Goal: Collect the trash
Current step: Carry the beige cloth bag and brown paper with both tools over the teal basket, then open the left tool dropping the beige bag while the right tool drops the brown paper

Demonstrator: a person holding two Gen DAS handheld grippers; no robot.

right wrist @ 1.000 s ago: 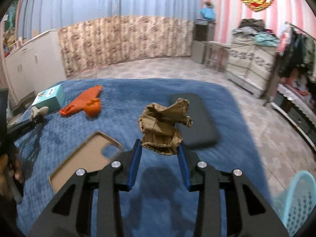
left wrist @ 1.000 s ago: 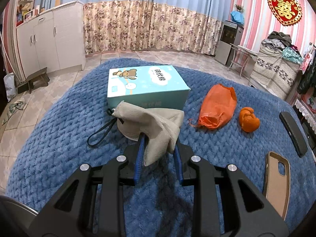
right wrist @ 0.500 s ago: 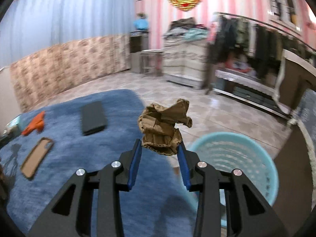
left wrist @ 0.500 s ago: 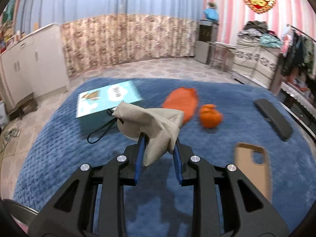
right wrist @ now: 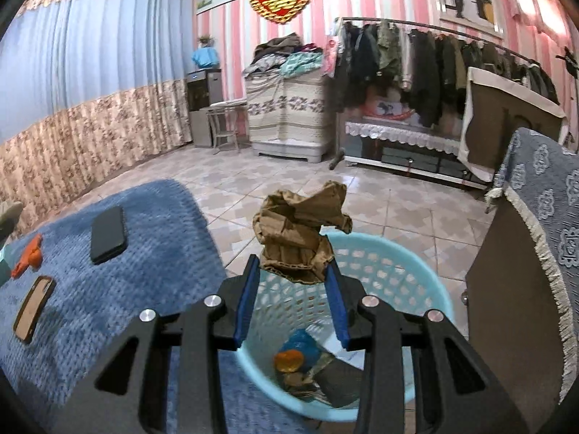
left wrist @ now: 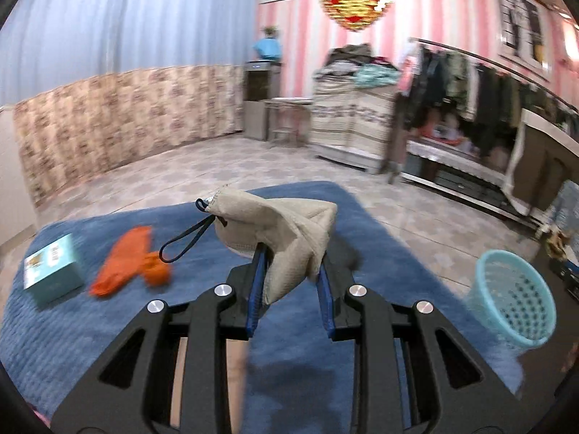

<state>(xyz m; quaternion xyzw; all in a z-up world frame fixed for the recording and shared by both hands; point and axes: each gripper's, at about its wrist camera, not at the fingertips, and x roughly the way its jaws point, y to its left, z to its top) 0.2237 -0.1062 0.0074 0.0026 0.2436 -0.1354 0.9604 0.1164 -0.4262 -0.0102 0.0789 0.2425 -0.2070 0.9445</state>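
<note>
My right gripper [right wrist: 293, 275] is shut on a crumpled brown paper wad [right wrist: 298, 231] and holds it above the light blue mesh waste basket [right wrist: 405, 271], which has several bits of trash at its bottom. My left gripper [left wrist: 289, 256] is shut on a beige face mask [left wrist: 286, 228] with a dark ear loop, held over the blue rug [left wrist: 90, 325]. The basket shows at the right in the left wrist view [left wrist: 514, 303], on the tiled floor beside the rug.
On the rug [right wrist: 163, 253] lie a black phone [right wrist: 108, 233], a brown phone case [right wrist: 34, 307], an orange bag [left wrist: 123, 264] with an orange wad and a teal box [left wrist: 50, 271]. A cabinet with a blue cover [right wrist: 542, 253] stands right of the basket. A clothes rack lines the far wall.
Both grippers have swung right, away from the rug items. The right gripper with the paper wad has come over the basket. The left gripper keeps hold of the mask.
</note>
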